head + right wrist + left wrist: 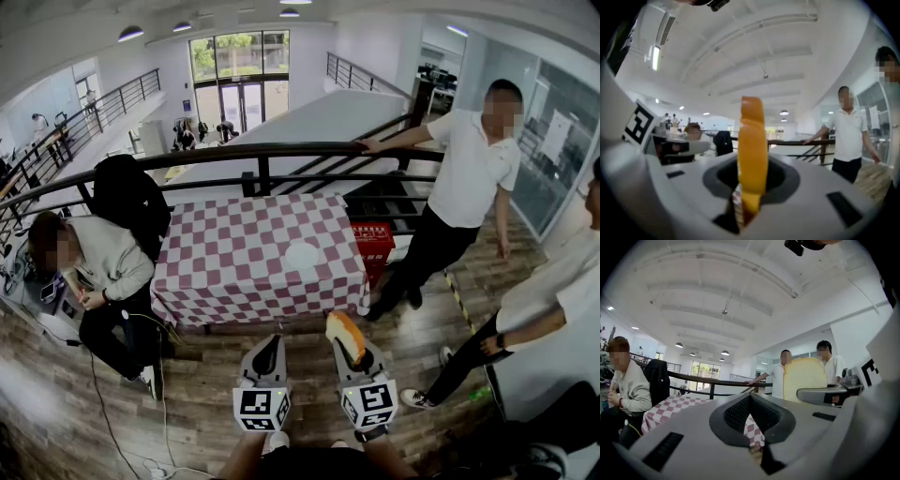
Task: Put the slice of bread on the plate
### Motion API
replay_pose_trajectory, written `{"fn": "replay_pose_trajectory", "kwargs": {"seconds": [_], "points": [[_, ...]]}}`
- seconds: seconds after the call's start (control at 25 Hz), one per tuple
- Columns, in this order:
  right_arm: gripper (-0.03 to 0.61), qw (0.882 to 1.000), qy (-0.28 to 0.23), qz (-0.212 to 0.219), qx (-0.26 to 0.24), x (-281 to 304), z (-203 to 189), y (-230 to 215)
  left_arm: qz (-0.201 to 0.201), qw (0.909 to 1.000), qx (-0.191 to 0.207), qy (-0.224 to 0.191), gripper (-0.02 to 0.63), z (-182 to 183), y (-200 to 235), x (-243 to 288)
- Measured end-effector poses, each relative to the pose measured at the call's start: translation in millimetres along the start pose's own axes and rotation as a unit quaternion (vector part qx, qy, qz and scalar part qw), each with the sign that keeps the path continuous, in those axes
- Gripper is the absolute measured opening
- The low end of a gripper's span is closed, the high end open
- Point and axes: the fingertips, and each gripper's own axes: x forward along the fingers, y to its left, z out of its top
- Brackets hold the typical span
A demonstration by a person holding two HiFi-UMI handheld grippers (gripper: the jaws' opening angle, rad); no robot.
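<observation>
Golden-crusted slice of bread (752, 150) stands upright and edge-on, pinched between the jaws of the right gripper (349, 354), beside the left gripper (268, 349), whose jaws are pressed together and empty, both short of the checked surface (225, 258) bearing the white plate (302, 255).

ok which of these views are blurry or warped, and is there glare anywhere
Head view: sharp centre, fisheye bows the railing, edges soft. Right gripper view: the bread slice is soft, too near the lens; background hazy. Left gripper view: fisheye, black corners, no obvious glare.
</observation>
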Motion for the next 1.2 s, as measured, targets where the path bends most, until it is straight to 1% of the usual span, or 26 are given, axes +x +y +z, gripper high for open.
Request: {"fn": "replay_pose_trajectory", "kwargs": {"seconds": [0.16, 0.24, 0.32, 0.4, 0.56, 0.64, 0.8, 0.84, 0.96, 1.0, 1.04, 1.2], "points": [[0.101, 1.0, 0.006, -0.014, 0.007, 4.5, -3.7, -0.1, -0.01, 0.9998, 0.015, 0.004, 0.018, -1.9, 3.0, 3.6], [0.101, 1.0, 0.014, -0.021, 0.014, 7.4, -8.1, -0.4, -0.026, 0.9993, 0.023, 0.009, 0.018, -2.9, 1.1, 6.9], [0.101, 0.999, 0.024, -0.027, 0.021, 10.3, -14.4, 0.1, -0.048, 0.9987, 0.013, 0.014, 0.018, -6.1, -0.7, 9.5], [0.101, 0.999, 0.031, -0.033, 0.024, 12.1, -18.9, 2.6, -0.061, 0.998, 0.004, 0.018, 0.017, -9.5, 0.6, 9.9], [0.101, 0.998, 0.032, -0.044, 0.029, 13.2, -18.1, 11.6, -0.079, 0.9959, 0.036, 0.027, 0.017, -12.9, 5.5, 8.1], [0.101, 0.998, 0.031, -0.049, 0.03, 12.1, -17.7, 18.1, -0.089, 0.9944, 0.044, 0.035, 0.017, -13.2, 6.9, 5.5], [0.101, 0.997, 0.038, -0.055, 0.033, 8.5, -26.7, 35.4, -0.093, 0.9946, 0.04, 0.026, 0.017, -11.6, 14.1, -3.9], [0.101, 0.997, 0.04, -0.054, 0.034, 7.1, -29.6, 41.1, -0.091, 0.995, 0.031, 0.026, 0.017, -14.5, 17.6, -6.7], [0.101, 0.997, 0.038, -0.047, 0.049, 3.9, -38.2, 62.2, -0.092, 0.9953, -0.013, 0.028, 0.017, -25.7, 29.3, -16.4], [0.101, 0.997, 0.039, -0.045, 0.05, 5.2, -40.2, 65.5, -0.092, 0.9952, -0.021, 0.026, 0.017, -27.0, 30.8, -16.3], [0.101, 0.997, 0.043, -0.042, 0.048, 6.8, -41.0, 66.4, -0.094, 0.995, -0.022, 0.023, 0.017, -26.7, 29.3, -14.5], [0.101, 0.997, 0.047, -0.04, 0.036, 7.5, -39.1, 66.9, -0.117, 0.9928, 0.003, 0.025, 0.017, -28.1, 16.1, -5.3]]}}
